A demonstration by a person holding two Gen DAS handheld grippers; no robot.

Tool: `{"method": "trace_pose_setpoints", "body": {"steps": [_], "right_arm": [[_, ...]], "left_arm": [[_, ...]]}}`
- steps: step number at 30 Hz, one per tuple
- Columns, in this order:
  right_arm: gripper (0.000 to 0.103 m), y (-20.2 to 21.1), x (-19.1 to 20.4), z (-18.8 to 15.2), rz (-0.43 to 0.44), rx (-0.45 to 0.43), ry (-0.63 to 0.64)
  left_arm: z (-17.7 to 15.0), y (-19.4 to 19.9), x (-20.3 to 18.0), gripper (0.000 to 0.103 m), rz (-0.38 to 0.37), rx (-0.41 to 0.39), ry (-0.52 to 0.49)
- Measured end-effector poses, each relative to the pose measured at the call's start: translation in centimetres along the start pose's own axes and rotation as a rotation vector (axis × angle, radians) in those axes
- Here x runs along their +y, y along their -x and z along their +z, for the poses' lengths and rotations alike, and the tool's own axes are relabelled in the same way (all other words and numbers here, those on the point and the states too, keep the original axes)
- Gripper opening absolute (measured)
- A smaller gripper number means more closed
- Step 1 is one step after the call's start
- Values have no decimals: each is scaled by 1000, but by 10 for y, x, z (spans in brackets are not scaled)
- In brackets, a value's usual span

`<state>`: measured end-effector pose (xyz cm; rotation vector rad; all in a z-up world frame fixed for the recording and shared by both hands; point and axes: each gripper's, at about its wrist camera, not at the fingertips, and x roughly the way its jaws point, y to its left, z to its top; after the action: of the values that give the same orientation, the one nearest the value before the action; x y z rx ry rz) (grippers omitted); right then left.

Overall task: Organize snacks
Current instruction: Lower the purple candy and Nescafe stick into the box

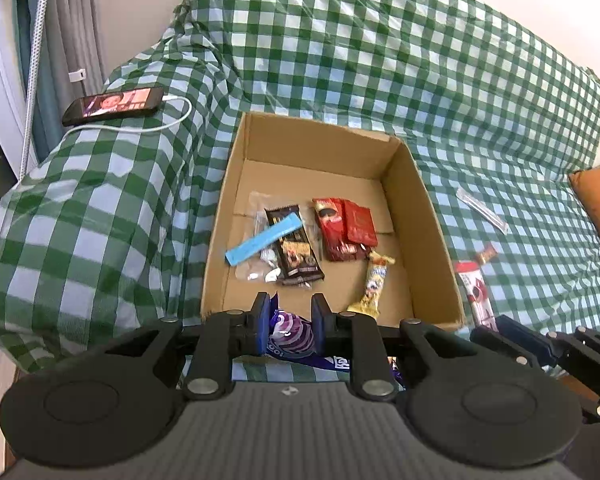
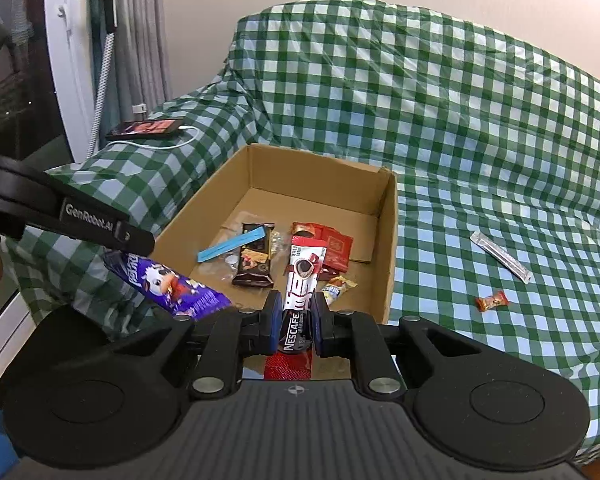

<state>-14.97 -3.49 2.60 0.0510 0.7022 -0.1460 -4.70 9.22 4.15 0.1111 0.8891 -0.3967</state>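
Sofa (image 2: 440, 92) under green-and-white checked cloth fills the room view, pale wall behind, curtains by its left arm. Cardboard box (image 1: 428, 216) sits mid-seat. Phone (image 1: 114, 105) charges on the left arm. Left gripper (image 1: 290, 326) clamps a purple snack packet (image 1: 290, 332); right gripper (image 2: 296, 320) clamps a Nescafe stick (image 2: 302, 288), both at the box's near edge.

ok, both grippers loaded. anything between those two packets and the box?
Nothing visible. The left gripper holds the purple packet at the cardboard box's near rim; the right gripper holds the Nescafe stick over the open top. Snacks lie only on the floor.
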Motion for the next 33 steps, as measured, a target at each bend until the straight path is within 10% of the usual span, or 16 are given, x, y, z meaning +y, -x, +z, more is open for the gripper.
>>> {"method": "trace_pose_setpoints", "body": {"steps": [29,32,33], "right_arm": [[18,-172,-39,49,-21,129,-78],[23,-188,-41,51,-23,141,-89],[28,-193,-43,51,-27,142,-94]], "left_arm": [[95,-177,-7,24,107,94,-71],[97,-194,-7,34,123,109,-83],[99,-198,-6,58,129,116,-83]]}}
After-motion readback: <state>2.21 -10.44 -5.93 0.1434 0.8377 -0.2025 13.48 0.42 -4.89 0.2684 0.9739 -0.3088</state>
